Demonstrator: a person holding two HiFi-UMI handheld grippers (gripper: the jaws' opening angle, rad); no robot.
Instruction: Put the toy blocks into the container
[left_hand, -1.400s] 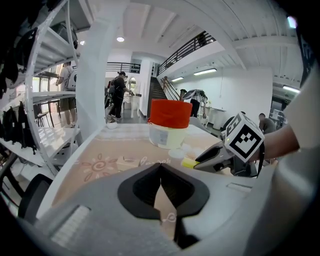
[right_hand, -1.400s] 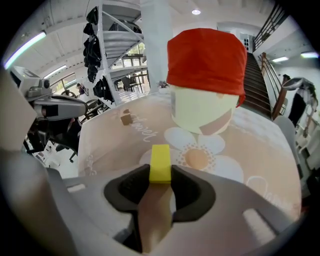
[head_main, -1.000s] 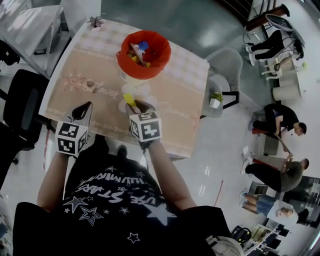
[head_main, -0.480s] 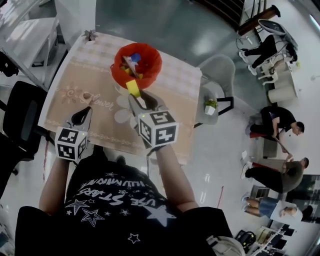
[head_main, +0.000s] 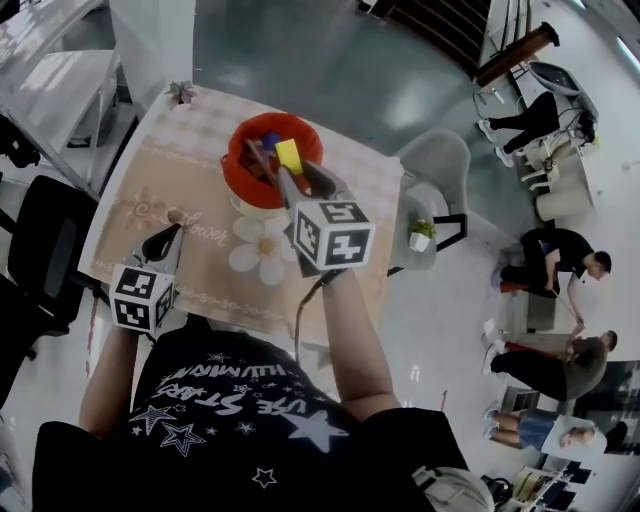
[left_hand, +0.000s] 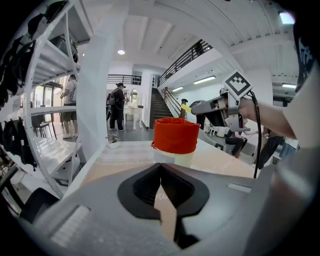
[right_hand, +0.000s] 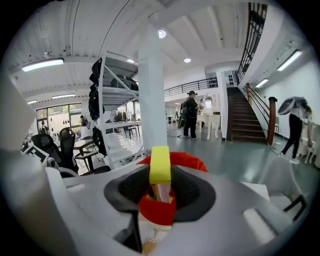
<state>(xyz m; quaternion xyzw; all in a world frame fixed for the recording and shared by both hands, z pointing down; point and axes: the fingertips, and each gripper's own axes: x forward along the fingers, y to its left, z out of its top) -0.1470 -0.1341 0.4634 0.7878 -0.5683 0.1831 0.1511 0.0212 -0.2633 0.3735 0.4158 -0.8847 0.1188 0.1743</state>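
Observation:
A red container (head_main: 250, 170) with several coloured blocks inside stands on the far half of the table (head_main: 140, 180). My right gripper (head_main: 293, 176) is shut on a yellow block (head_main: 289, 155) and holds it in the air over the container's near right rim. In the right gripper view the yellow block (right_hand: 160, 165) stands upright between the jaws, with the container's red rim (right_hand: 186, 159) right behind it. My left gripper (head_main: 165, 238) hovers over the table's near left part, shut and empty (left_hand: 160, 167). From the left gripper view, the container (left_hand: 175, 135) is ahead and the right gripper (left_hand: 200, 106) to its right.
A small potted plant (head_main: 181, 93) sits at the table's far left corner. A grey chair (head_main: 440, 160) and a stool carrying a plant (head_main: 420, 235) stand to the right. A black chair (head_main: 40, 250) is on the left, white shelving (left_hand: 45, 100) beyond. People sit at the far right.
My right gripper has lifted the yellow block off the table's flower print and carried it up and away, to above the container's rim. The left gripper has risen slightly.

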